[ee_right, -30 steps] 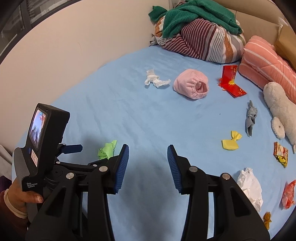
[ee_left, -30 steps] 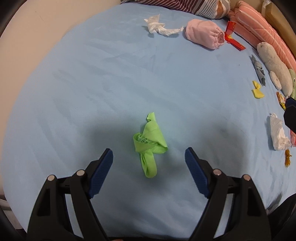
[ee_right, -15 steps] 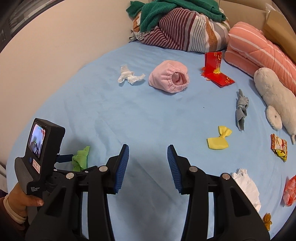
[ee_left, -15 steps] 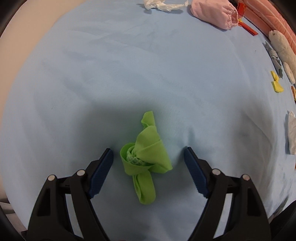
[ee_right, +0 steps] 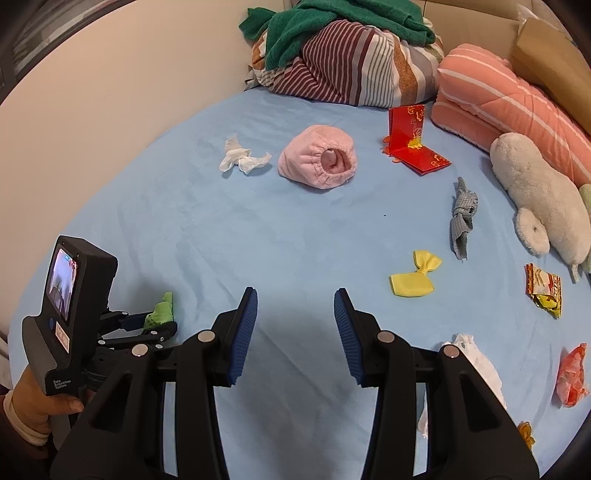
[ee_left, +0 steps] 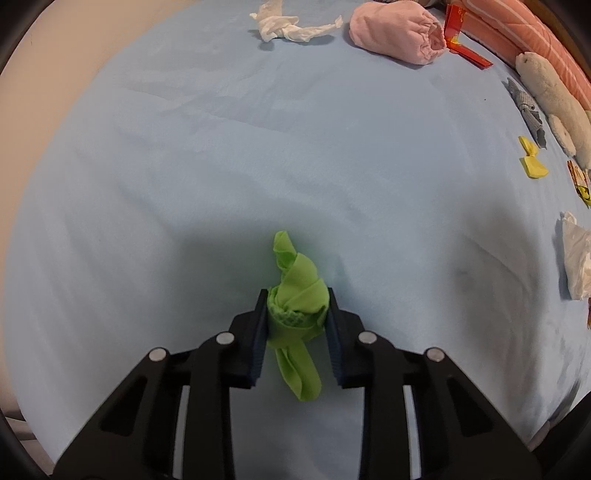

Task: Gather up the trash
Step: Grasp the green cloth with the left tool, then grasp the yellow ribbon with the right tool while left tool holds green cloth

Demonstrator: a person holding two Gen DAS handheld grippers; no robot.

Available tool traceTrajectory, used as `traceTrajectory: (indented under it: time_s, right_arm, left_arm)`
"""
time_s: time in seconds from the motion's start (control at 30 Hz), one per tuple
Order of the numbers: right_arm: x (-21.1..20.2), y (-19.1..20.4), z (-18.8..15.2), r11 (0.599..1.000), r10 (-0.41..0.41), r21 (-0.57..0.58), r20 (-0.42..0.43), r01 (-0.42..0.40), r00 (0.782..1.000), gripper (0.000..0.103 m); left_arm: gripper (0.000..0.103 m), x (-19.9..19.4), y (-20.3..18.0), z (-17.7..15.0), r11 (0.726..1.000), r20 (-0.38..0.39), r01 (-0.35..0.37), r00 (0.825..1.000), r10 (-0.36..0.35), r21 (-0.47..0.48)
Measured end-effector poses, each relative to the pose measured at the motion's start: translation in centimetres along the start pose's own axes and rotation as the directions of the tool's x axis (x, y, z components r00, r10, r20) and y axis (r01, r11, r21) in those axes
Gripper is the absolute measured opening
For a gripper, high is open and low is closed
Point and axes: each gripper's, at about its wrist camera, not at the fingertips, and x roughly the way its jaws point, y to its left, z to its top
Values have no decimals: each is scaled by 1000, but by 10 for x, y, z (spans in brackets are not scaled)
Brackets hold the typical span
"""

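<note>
Green scrap: I see a knotted green cloth scrap (ee_left: 297,306) lying on the bed (ee_left: 258,166), near its close edge, in a patch of shadow.
Left tongs: my left tongs (ee_left: 295,314) point steeply down and their jaws have just been closing; both blue pads now press the knot of the green scrap from either side, 1 tail sticking out ahead, the other hanging back between the fingers.
Right tongs: my right tongs (ee_right: 295,325) are partly open with nothing between the pads, hovering over bare sheet.
Hand: in the right view a hand (ee_right: 40,398) grips the left tool's handle, its small screen (ee_right: 62,290) lit.
Other trash: a twisted white tissue (ee_right: 242,158) lies far up the bed beside a pink rolled cloth (ee_right: 317,162); a yellow bow-shaped wrapper (ee_right: 413,277), a grey knotted rag (ee_right: 461,216), a crumpled snack packet (ee_right: 545,290), a white tissue wad (ee_right: 476,358) and an orange wrapper (ee_right: 572,373) are scattered toward the right.
Bedding: a red folded card (ee_right: 413,140), a pale plush toy (ee_right: 535,199), a salmon striped quilt (ee_right: 498,92) and a striped bundle under a green towel (ee_right: 332,26) sit along the far side.
</note>
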Motion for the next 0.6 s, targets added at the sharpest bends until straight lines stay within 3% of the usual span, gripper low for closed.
traceTrajectory:
  time_s: [0.33, 0.6]
  right_arm:
    - [-2, -28, 2, 998, -41, 57, 25, 40, 999, 42]
    - [21, -63, 5, 987, -100, 126, 21, 97, 995, 42]
  left_arm:
    - [28, -28, -32, 9, 997, 64, 52, 996, -56, 61]
    - [28, -24, -80, 35, 991, 104, 70, 991, -82, 115]
